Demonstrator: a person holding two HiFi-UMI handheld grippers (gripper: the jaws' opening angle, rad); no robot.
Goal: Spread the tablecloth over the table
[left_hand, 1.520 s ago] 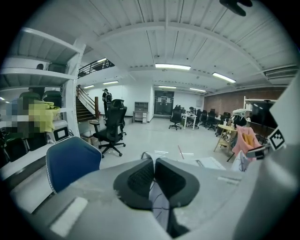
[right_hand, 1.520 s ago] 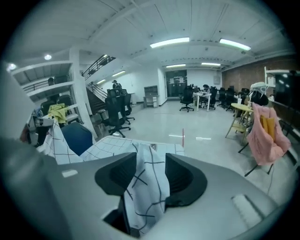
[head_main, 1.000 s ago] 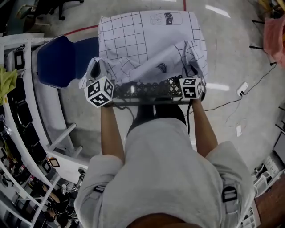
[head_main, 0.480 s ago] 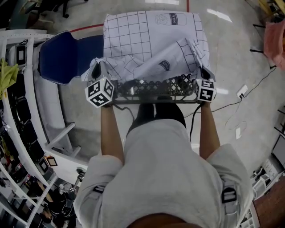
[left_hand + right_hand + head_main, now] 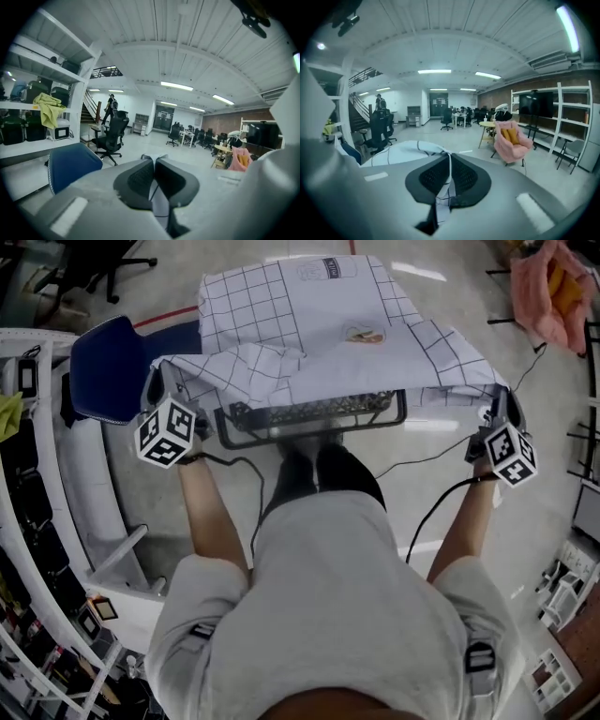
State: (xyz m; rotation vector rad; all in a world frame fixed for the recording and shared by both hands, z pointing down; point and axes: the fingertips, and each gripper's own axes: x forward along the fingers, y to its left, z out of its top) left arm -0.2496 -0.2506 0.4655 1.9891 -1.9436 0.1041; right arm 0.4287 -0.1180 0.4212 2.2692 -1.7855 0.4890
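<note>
A white tablecloth (image 5: 309, 324) with a dark grid and small printed pictures drapes over the table, which it hides. Its near edge is stretched wide between my two grippers. My left gripper (image 5: 157, 388) is shut on the near left corner. In the left gripper view a strip of the tablecloth (image 5: 158, 199) shows pinched between the dark pads (image 5: 136, 180). My right gripper (image 5: 495, 409) is shut on the near right corner. In the right gripper view a fold of the tablecloth (image 5: 449, 174) runs between its closed pads, and the rest of the cloth billows beyond.
A black mesh crate (image 5: 314, 414) stands at the table's near edge, below the lifted cloth. A blue chair (image 5: 105, 362) stands to the left, beside white shelving (image 5: 37, 484). A pink armchair (image 5: 553, 287) is at the far right. Cables (image 5: 441, 451) lie on the floor.
Both grippers have moved apart and upward, the right one far to the right. The bunched cloth over the crate has been pulled out into a wide, taut edge.
</note>
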